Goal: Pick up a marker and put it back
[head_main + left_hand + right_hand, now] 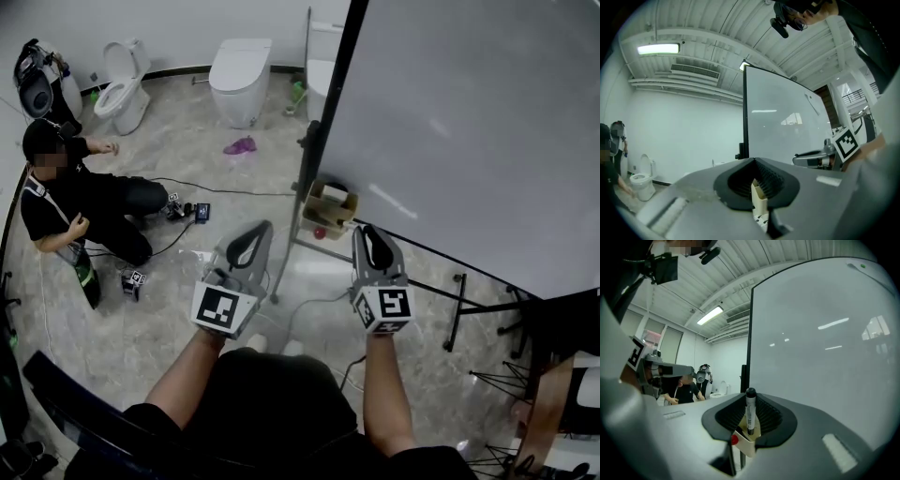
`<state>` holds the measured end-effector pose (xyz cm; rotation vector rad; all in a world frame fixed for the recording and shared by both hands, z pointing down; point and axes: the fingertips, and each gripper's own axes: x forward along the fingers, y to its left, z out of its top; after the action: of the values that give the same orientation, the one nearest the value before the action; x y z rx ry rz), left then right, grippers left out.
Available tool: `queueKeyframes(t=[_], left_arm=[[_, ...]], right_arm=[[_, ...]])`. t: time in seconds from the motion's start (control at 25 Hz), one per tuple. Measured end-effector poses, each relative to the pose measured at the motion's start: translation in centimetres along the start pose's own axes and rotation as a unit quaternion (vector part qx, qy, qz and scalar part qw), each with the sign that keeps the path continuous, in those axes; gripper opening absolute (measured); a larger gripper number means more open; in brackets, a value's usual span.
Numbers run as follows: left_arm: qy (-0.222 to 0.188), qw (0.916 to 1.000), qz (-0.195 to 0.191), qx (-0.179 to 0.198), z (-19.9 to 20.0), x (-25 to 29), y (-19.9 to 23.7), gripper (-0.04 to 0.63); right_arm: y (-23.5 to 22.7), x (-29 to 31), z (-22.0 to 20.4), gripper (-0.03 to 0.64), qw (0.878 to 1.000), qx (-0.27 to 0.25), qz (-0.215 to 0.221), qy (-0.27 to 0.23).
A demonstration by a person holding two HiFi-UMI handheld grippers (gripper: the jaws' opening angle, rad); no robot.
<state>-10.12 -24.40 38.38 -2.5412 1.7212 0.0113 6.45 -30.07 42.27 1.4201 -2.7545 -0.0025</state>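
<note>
A marker [750,411] with a black cap and a white labelled barrel stands upright between the jaws of my right gripper [750,398], which is shut on it. In the head view, my right gripper [368,231] is held level just in front of the large whiteboard [469,122], near its lower left corner. My left gripper [262,229] is beside it to the left, also level. Its jaws meet with nothing between them in the left gripper view [753,161]. The whiteboard [783,126] fills the background of both gripper views [825,333].
A cardboard box [330,208] sits at the foot of the whiteboard's black stand [457,309]. A person [84,202] crouches on the floor at the left among cables [234,191]. Two toilets [127,84] [239,80] stand by the far wall.
</note>
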Motion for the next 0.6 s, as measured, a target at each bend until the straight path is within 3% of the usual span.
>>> queueKeyframes(t=[0.6], left_arm=[[0.013, 0.9984, 0.054, 0.01, -0.3, -2.2, 1.4, 0.002]], right_arm=[[-0.8, 2.4, -5.7, 0.074, 0.999, -0.004, 0.02, 0.05]])
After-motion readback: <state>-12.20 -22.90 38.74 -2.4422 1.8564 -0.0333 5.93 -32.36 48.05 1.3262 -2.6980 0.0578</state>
